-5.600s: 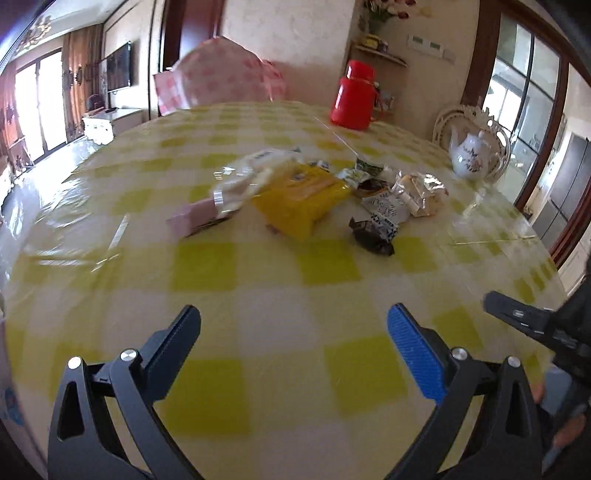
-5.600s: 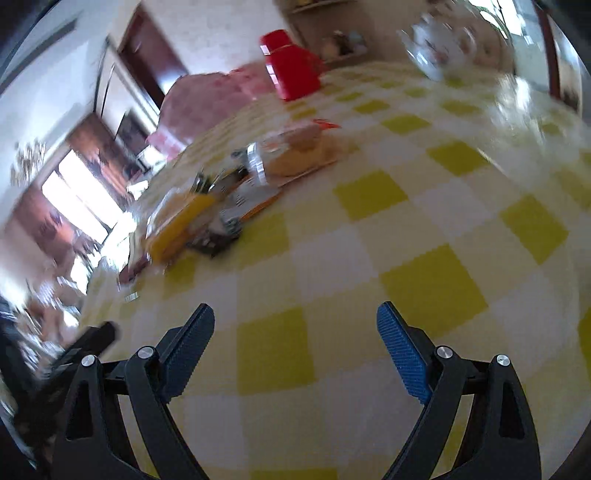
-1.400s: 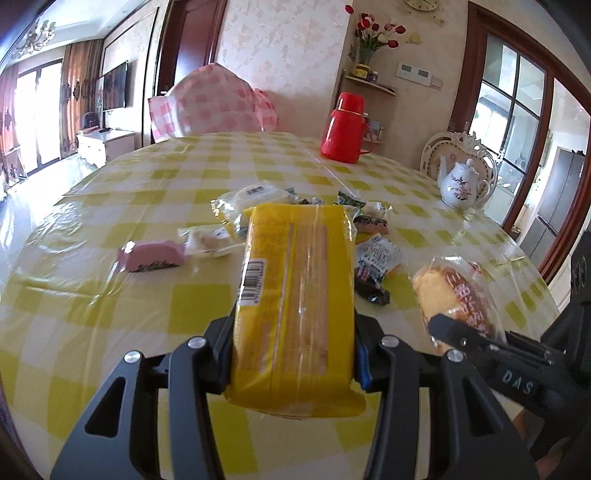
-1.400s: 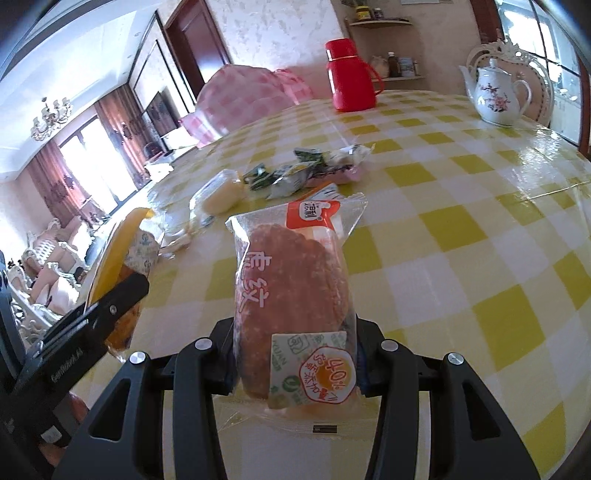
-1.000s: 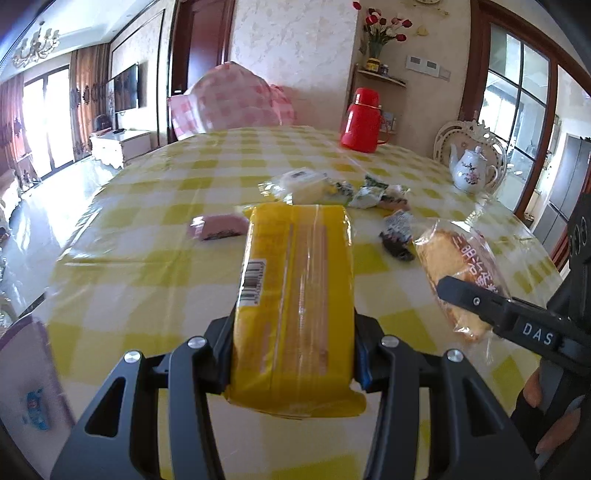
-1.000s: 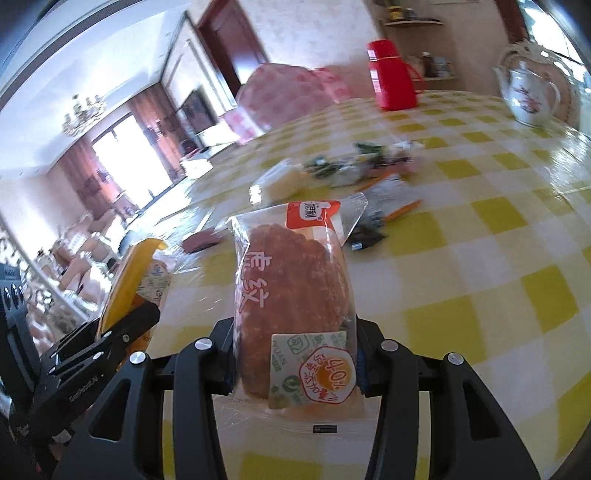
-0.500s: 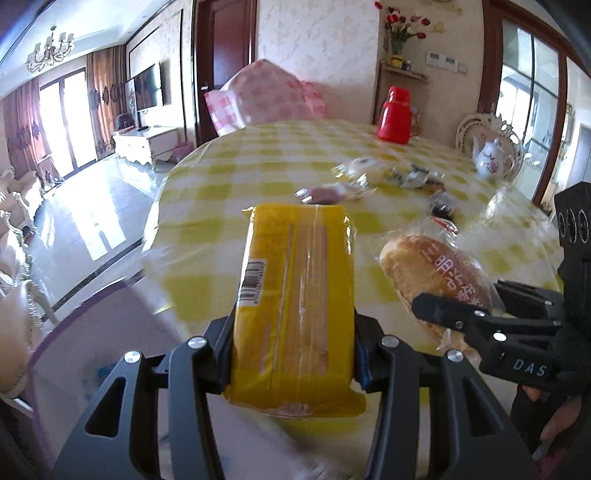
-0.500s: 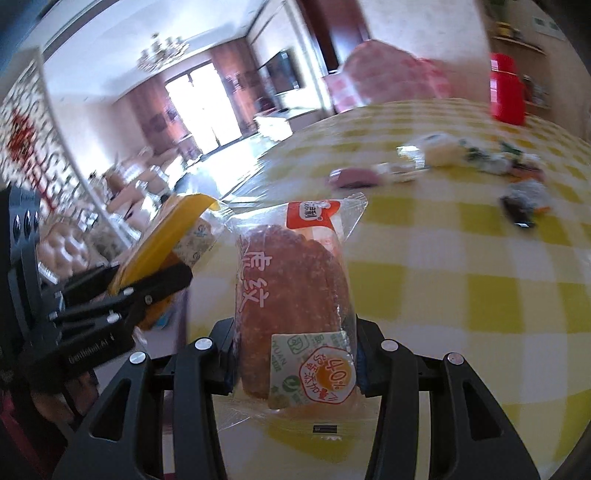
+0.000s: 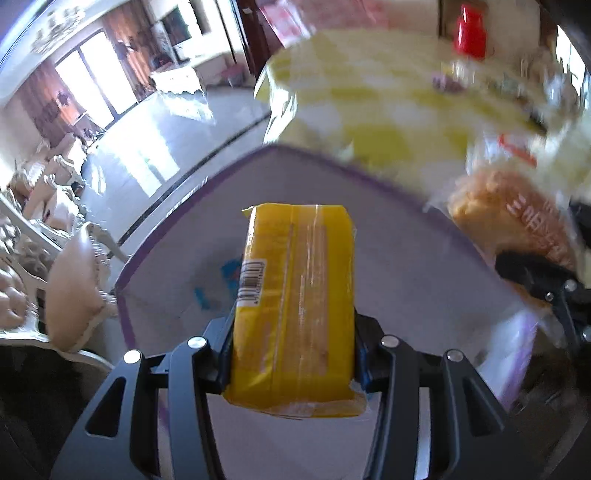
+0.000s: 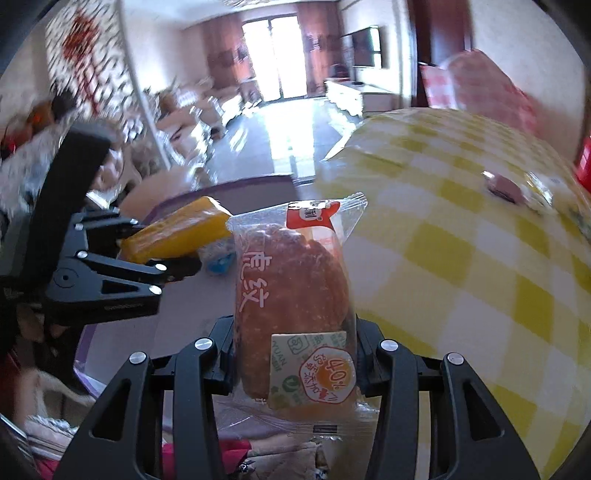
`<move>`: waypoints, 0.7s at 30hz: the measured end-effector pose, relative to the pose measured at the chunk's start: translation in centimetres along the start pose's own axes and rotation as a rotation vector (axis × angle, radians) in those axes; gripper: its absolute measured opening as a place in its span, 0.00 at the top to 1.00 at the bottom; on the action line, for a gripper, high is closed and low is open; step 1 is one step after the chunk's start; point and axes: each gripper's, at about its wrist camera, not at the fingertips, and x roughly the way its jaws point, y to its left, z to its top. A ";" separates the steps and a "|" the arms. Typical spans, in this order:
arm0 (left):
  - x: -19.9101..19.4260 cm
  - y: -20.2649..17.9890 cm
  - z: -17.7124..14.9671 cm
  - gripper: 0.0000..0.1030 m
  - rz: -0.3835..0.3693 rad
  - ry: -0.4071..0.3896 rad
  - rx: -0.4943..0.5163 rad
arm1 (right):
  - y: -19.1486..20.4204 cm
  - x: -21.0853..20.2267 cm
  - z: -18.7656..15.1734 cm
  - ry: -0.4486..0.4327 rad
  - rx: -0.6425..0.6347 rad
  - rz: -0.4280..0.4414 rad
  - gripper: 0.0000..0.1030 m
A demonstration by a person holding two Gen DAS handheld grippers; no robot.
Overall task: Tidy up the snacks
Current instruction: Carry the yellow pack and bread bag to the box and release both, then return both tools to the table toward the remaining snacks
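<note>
- Far left in the left wrist view, cream upholstered chairs (image 9: 70, 291) stand on a glossy tiled floor (image 9: 159, 147) that throws back daylight from tall windows with dark red curtains (image 9: 92, 81).
- A shallow container with a purple rim (image 9: 184, 218) and a pale bottom sits below the desk edge; small blue items lie in it (too blurred to say what they are).
- The left gripper (image 9: 293, 347) is clamped on a yellow snack pack (image 9: 295, 295), its jaws pressed against both long sides; the pack, barcode on its left face, hangs over the container's interior.
- In the right wrist view the same left gripper (image 10: 155, 258) comes in from the left, the yellow pack (image 10: 177, 232) tilted over the purple rim (image 10: 229, 186).
- The right gripper (image 10: 295, 354) is closed on a bagged brown bun (image 10: 291, 291) in clear wrap with a red label at the top and an orange sticker low down; it is held near the desk edge, between container and tablecloth.
- The desk (image 10: 461, 258) wears a yellow-and-white checked cloth under a shiny clear cover.
- Further right, a pink packet (image 10: 500, 188) and other wrapped snacks lie on the cloth, probably sweets, though the blur hides the detail.
- A red flask (image 9: 469, 33) stands at the far side, with a pink checked chair cover (image 10: 491, 88) behind the desk.
</note>
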 end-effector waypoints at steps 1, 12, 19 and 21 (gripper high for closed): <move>0.3 0.3 -0.2 0.53 0.012 0.028 0.020 | 0.8 0.6 0.2 0.009 -0.017 -0.004 0.56; 2.1 3.4 -4.1 0.19 -0.013 0.332 0.294 | 2.1 1.4 2.5 -0.039 0.041 0.180 0.27; -2.1 5.2 0.1 0.11 0.006 0.087 0.106 | -6.0 -2.7 1.4 -0.102 0.206 0.121 0.27; -3.8 3.7 1.6 0.07 -0.063 -0.031 0.042 | -9.1 -4.0 0.5 -0.107 0.266 0.074 0.27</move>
